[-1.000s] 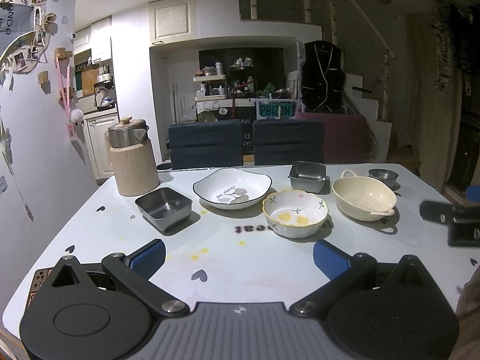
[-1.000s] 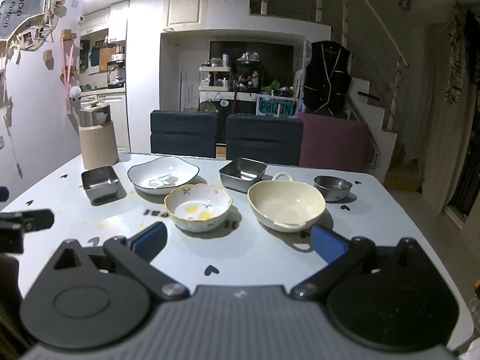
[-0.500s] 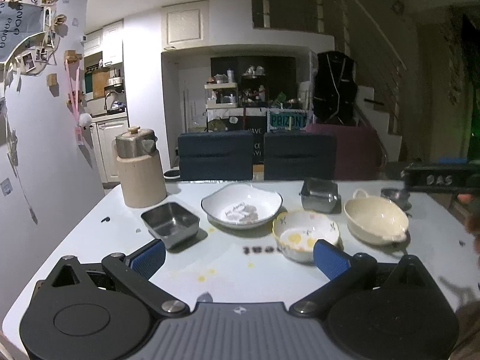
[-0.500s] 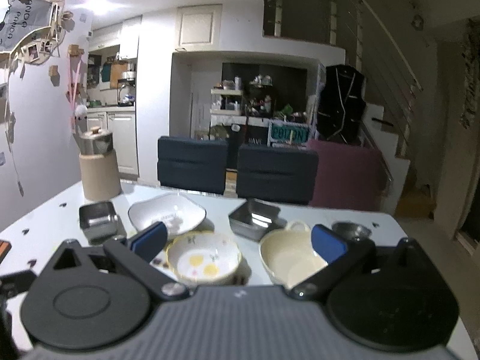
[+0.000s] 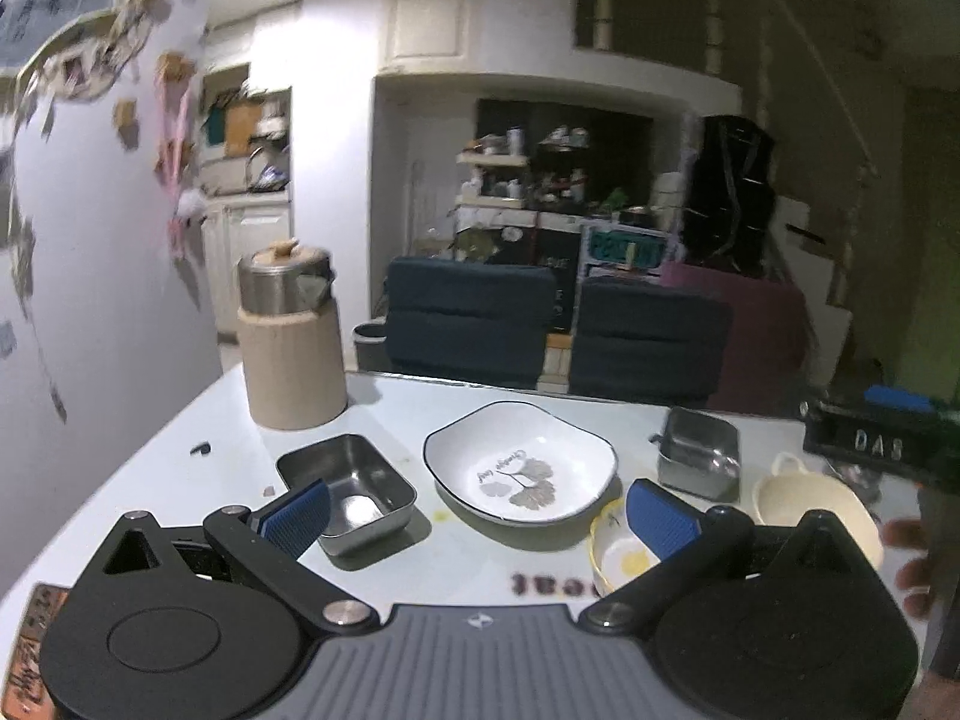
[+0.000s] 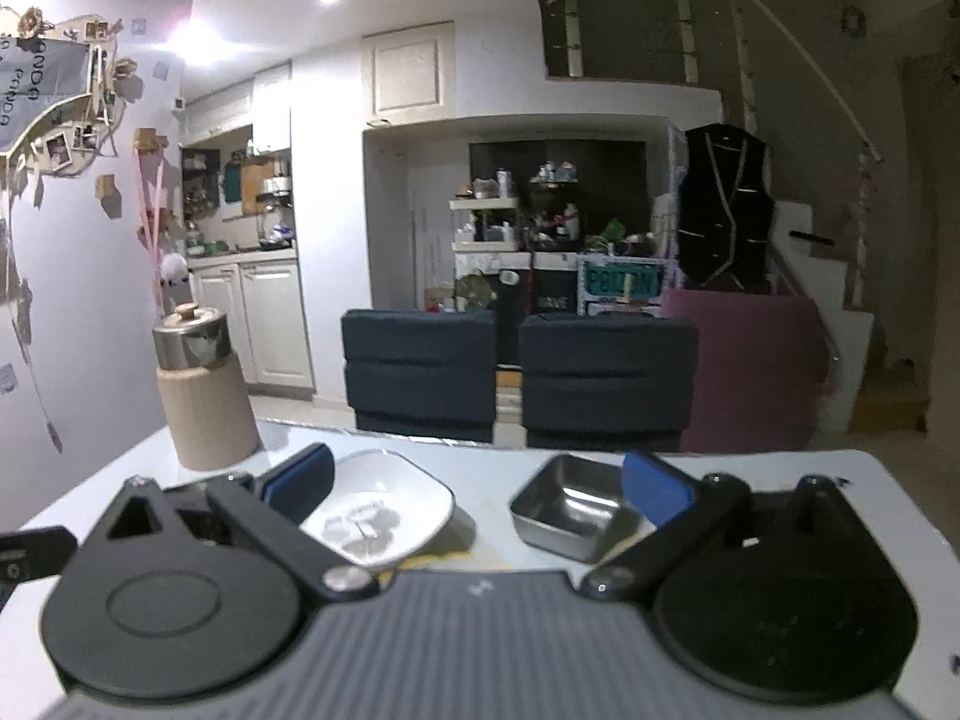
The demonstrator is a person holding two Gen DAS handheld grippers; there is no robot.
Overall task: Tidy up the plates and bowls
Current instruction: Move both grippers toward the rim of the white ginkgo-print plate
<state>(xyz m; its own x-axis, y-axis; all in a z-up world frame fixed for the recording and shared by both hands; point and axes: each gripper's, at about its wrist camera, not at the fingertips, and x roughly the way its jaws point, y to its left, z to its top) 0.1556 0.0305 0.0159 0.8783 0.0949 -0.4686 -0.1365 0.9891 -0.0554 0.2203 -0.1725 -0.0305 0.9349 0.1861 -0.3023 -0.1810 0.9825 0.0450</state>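
Note:
On the white table (image 5: 180, 438) a white leaf-print plate (image 5: 519, 471) lies in the middle, with a square steel dish (image 5: 348, 483) to its left and a second steel dish (image 5: 699, 461) to its right. A yellow flowered bowl (image 5: 615, 558) and a cream handled bowl (image 5: 798, 495) sit nearer, partly hidden by my fingers. My left gripper (image 5: 477, 516) is open above the table with nothing in it. My right gripper (image 6: 477, 489) is open too, over the white plate (image 6: 384, 510) and a steel dish (image 6: 570, 507).
A beige canister with a steel lid (image 5: 292, 336) stands at the table's back left. Two dark chairs (image 5: 471, 324) line the far edge. The other gripper's body (image 5: 876, 441) and a hand (image 5: 912, 564) show at the right of the left wrist view.
Both grippers have moved forward and closer to the dishes, so the plate and steel dishes look larger. The flowered and cream bowls have slid behind the fingers. Both stay open.

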